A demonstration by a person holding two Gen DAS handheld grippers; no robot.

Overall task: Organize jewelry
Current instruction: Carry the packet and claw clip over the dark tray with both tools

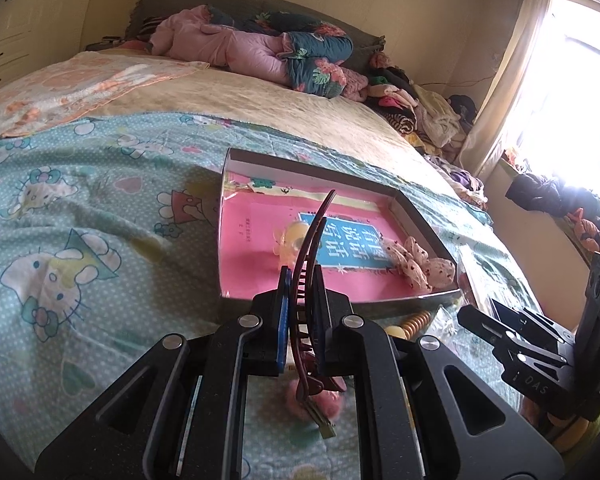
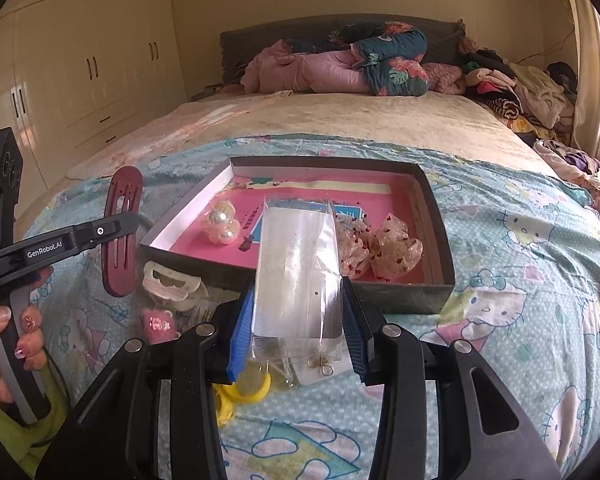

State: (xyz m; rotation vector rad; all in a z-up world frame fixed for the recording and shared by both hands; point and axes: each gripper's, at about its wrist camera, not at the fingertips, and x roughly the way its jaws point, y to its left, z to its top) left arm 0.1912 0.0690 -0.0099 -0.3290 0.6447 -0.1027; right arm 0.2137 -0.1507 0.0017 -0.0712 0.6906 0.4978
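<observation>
My left gripper is shut on a dark red hair clip, held on edge above the bed just short of the box; the clip also shows in the right wrist view. My right gripper is shut on a clear plastic bag, held upright in front of the box. The shallow dark box with a pink bottom lies on the bed and holds a pearl clip and a sheer dotted bow. The box and bow also show in the left wrist view.
On the Hello Kitty sheet before the box lie a white claw clip, a pink hair tie, yellow pieces and small earrings. Folded quilts and a clothes pile sit at the bed's head.
</observation>
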